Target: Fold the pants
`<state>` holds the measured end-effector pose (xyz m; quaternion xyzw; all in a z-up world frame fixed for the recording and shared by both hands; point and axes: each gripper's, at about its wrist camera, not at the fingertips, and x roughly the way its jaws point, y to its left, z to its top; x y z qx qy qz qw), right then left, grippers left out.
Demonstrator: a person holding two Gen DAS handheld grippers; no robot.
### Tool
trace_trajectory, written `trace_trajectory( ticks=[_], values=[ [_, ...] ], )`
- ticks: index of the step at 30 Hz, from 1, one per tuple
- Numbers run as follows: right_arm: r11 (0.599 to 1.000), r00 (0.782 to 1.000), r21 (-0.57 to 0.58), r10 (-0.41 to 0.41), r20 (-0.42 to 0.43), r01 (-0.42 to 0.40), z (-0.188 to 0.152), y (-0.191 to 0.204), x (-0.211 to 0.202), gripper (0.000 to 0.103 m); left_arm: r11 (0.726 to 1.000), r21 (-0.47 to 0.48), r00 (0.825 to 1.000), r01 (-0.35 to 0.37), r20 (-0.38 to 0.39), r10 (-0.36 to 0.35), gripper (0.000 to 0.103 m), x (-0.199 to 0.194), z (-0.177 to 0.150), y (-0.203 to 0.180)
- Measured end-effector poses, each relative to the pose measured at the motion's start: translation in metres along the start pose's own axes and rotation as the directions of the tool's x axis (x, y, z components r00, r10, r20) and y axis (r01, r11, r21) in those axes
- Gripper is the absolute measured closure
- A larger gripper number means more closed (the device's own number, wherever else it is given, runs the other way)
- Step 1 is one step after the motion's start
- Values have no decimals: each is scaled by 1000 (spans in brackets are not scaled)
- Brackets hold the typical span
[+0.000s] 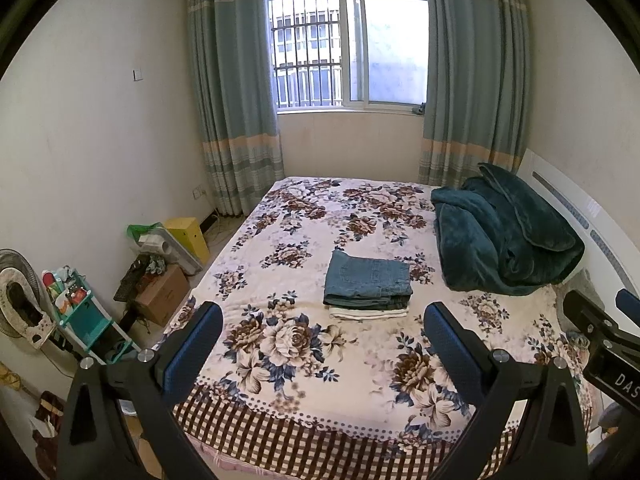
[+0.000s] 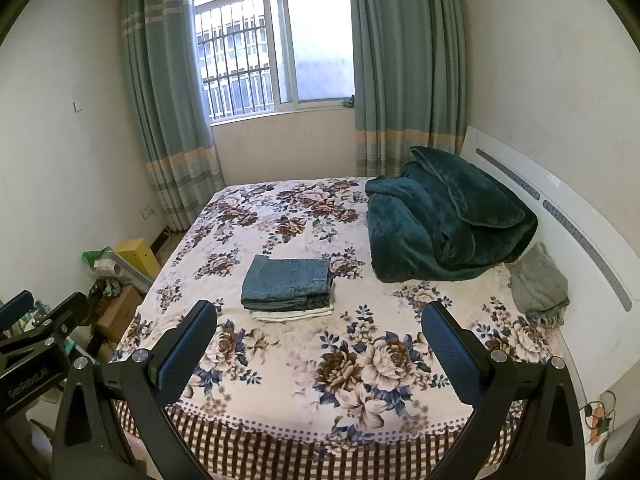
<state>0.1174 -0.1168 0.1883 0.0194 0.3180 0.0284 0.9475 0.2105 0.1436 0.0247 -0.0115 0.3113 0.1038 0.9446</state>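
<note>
The left gripper [image 1: 323, 344] hangs with its blue-padded fingers [image 1: 192, 350] spread wide and holding nothing; the right gripper [image 2: 319, 346] is likewise spread and bare. Well ahead of both, beyond the fingertips, the folded jeans [image 1: 367, 278] lie flat atop a pale folded garment [image 1: 368, 314] on the floral bedspread [image 1: 304, 352]. A rumpled teal blanket [image 1: 504, 236] sits near the white headboard [image 2: 560, 208].
</note>
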Motion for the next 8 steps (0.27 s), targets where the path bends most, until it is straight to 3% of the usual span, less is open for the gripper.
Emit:
trace_trajectory(
  ticks=[8],
  values=[
    [1000, 1000, 2, -1, -2, 1, 0, 2, -2, 0, 1000, 2, 1000, 9, -1, -9, 0, -1, -5, -2]
  ],
)
